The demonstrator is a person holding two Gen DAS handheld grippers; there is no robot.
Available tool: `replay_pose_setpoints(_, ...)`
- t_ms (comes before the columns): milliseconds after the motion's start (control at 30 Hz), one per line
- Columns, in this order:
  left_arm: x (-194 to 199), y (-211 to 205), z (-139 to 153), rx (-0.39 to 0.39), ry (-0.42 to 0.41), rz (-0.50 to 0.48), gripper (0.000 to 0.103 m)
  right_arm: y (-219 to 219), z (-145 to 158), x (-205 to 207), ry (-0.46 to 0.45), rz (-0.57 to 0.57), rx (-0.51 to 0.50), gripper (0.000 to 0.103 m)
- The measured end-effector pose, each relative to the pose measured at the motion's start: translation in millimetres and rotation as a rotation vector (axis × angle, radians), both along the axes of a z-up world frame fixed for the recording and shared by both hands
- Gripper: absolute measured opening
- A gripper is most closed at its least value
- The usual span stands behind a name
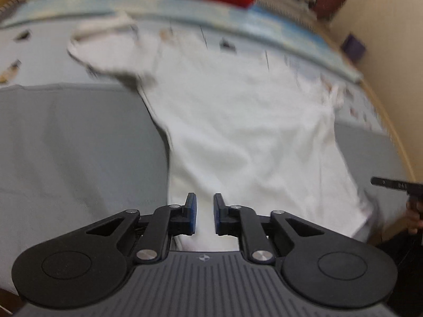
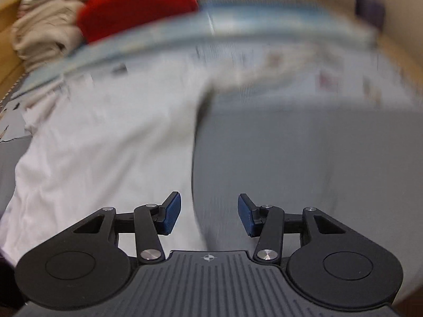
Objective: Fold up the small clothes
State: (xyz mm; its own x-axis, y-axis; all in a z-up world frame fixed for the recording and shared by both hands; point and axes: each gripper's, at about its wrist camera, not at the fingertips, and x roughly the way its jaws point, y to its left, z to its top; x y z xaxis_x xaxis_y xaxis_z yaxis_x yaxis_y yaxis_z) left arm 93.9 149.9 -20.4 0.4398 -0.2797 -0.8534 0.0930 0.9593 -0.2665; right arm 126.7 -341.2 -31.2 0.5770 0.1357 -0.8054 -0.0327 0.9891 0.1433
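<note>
Shirt (image 1: 238,132) under left gripper (image 1: 205,215), jaws narrow

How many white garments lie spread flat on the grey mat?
1. A white shirt lies spread across the grey mat, its near edge at the left gripper. Crumpled pale fabric is heaped at the back beside something red; more garments may be hidden there.
</note>
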Motion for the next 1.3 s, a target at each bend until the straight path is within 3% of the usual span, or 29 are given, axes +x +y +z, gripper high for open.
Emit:
replay_pose_setpoints(67,6,-4,-12,0.028,0.069,-0.016,0.016,1,-17,2,0.083,0.020,0.015,0.050)
replay_pose_setpoints(167,10,-5,-29,0.041,0.158,-0.022,0.025,7,-32,3,0.150,0.080,-0.039,0.051)
replay_pose_setpoints(267,13,-9,-46,0.089,0.233,-0.043,0.026,19,-44,4,0.233,0.117,-0.043,0.052)
replay_pose_setpoints(367,10,-11,-59,0.150,0.264,-0.060,0.026,33,-48,1,0.245,0.178,-0.100,0.053)
replay_pose_setpoints(433,7,-13,-59,0.160,0.266,-0.075,0.026,36,-44,-1,0.243,0.201,-0.098,0.041)
replay_pose_setpoints(500,4,-15,-58,0.164,0.261,-0.104,0.022,35,-41,-4,0.232,0.204,-0.091,0.006)
replay_pose_setpoints(533,1,-17,-57,0.170,0.259,-0.124,0.018,32,-40,-5,0.226,0.200,-0.085,0.006)
replay_pose_setpoints(567,-2,-19,-56,0.180,0.254,-0.141,0.006,31,-38,-6,0.218,0.193,-0.074,0.006)
replay_pose_setpoints(667,-7,-19,-52,0.176,0.221,-0.150,0.005,18,-29,-5,0.167,0.117,-0.037,0.005)
replay_pose_setpoints(733,-10,-14,-46,0.133,0.187,-0.152,0.005,5,-23,-5,0.151,0.052,-0.015,0.005)
replay_pose_setpoints(800,-14,-9,-44,0.123,0.201,-0.158,0.005,-1,-23,-8,0.161,0.019,-0.029,0.005)
replay_pose_setpoints(933,-19,-7,-55,0.235,0.250,-0.195,0.006,15,-40,-14,0.253,0.092,-0.085,0.005)
replay_pose_setpoints(1033,-20,0,-48,0.241,0.235,-0.171,0.017,24,-38,-20,0.243,0.123,-0.113,0.006)
replay_pose_setpoints(1100,-21,2,-39,0.244,0.192,-0.157,0.031,23,-32,-21,0.206,0.090,-0.105,0.012)
replay_pose_setpoints(1200,-22,5,-20,0.191,0.093,-0.151,0.032,21,-23,-22,0.145,0.050,-0.109,0.032)
replay_pose_setpoints(1300,-27,-6,-16,0.129,0.050,-0.198,0.032,26,-17,-23,0.089,0.067,-0.076,0.035)
